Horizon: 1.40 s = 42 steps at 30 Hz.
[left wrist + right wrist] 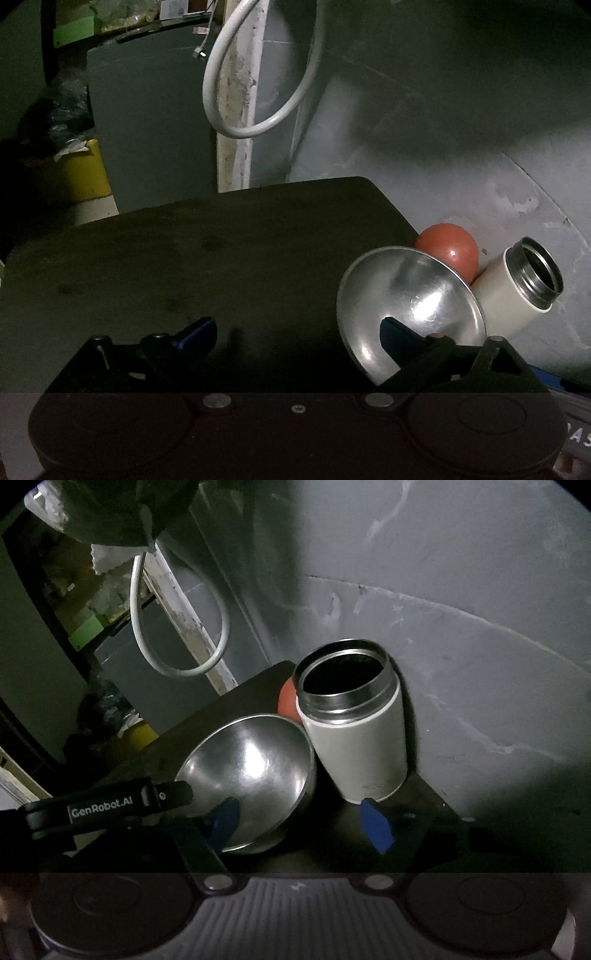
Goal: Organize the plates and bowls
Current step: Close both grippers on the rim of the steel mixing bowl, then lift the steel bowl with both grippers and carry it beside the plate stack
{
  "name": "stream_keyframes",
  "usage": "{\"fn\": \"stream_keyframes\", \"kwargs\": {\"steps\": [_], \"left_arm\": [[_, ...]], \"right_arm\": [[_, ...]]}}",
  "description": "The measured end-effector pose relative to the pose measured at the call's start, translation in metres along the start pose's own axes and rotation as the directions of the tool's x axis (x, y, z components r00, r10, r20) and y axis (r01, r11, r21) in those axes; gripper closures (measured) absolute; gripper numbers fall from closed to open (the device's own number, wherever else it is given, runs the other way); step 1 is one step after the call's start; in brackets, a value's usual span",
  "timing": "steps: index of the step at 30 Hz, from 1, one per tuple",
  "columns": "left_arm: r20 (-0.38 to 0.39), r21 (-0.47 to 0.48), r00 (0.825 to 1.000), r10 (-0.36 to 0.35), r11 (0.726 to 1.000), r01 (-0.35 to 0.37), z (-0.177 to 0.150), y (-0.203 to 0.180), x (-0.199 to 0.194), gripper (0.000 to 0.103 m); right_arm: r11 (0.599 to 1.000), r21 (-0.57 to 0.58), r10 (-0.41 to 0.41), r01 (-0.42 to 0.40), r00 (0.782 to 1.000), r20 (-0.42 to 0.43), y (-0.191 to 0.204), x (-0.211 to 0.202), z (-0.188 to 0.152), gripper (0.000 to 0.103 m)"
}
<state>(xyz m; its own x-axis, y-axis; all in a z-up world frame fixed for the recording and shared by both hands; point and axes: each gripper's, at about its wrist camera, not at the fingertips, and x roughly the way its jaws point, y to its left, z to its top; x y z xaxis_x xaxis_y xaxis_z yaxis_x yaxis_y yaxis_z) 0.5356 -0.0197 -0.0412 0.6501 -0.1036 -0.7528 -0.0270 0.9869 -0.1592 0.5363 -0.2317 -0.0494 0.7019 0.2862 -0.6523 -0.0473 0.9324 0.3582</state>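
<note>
Dark table [184,266] bears one bowl [406,302] at three o'clock, unsorted; left gripper [299,332] and right gripper [301,819] both gape empty.

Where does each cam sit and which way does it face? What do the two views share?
Left wrist: on the left gripper, looking forward over the dark table toward the grey wall; both its fingers show, open, the right-side one in front of the steel bowl.
Right wrist: on the right gripper, angled down at the steel bowl and open white flask; own blue-padded fingers open, plus the left gripper's arm.
Shared: bowl, flask, red ball, white hose.
</note>
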Motion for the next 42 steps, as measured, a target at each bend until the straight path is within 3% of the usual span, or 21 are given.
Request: {"fn": "stream_keyframes", "kwargs": {"steps": [5, 17, 27, 34, 42], "left_arm": [[-0.019, 0.002, 1.0, -0.014, 1.0, 0.014, -0.001, -0.004, 0.007, 0.017], [-0.036, -0.028, 0.998, -0.057, 0.998, 0.056, -0.002, -0.005, 0.014, 0.042], [-0.06, -0.029, 0.991, -0.122, 0.992, 0.121, -0.007, -0.007, 0.019, 0.085], [-0.047, -0.022, 0.991, -0.127, 0.992, 0.126, -0.017, -0.004, 0.008, 0.085], [0.024, -0.02, 0.992, -0.124, 0.992, 0.124, -0.027, -0.004, -0.035, 0.085]], "right_arm": [[1.0, -0.023, -0.017, 0.016, 0.999, -0.029, 0.004, 0.011, 0.003, 0.043], [0.999, -0.046, -0.022, 0.02, 0.999, -0.045, 0.007, 0.017, 0.005, 0.056], [0.998, -0.063, -0.008, 0.005, 0.999, -0.046, 0.009, 0.019, 0.006, 0.073], [0.997, -0.078, 0.013, -0.017, 0.998, -0.054, 0.011, 0.012, 0.003, 0.074], [0.994, -0.092, 0.062, -0.065, 0.998, -0.03, 0.017, -0.022, -0.007, 0.074]]}}
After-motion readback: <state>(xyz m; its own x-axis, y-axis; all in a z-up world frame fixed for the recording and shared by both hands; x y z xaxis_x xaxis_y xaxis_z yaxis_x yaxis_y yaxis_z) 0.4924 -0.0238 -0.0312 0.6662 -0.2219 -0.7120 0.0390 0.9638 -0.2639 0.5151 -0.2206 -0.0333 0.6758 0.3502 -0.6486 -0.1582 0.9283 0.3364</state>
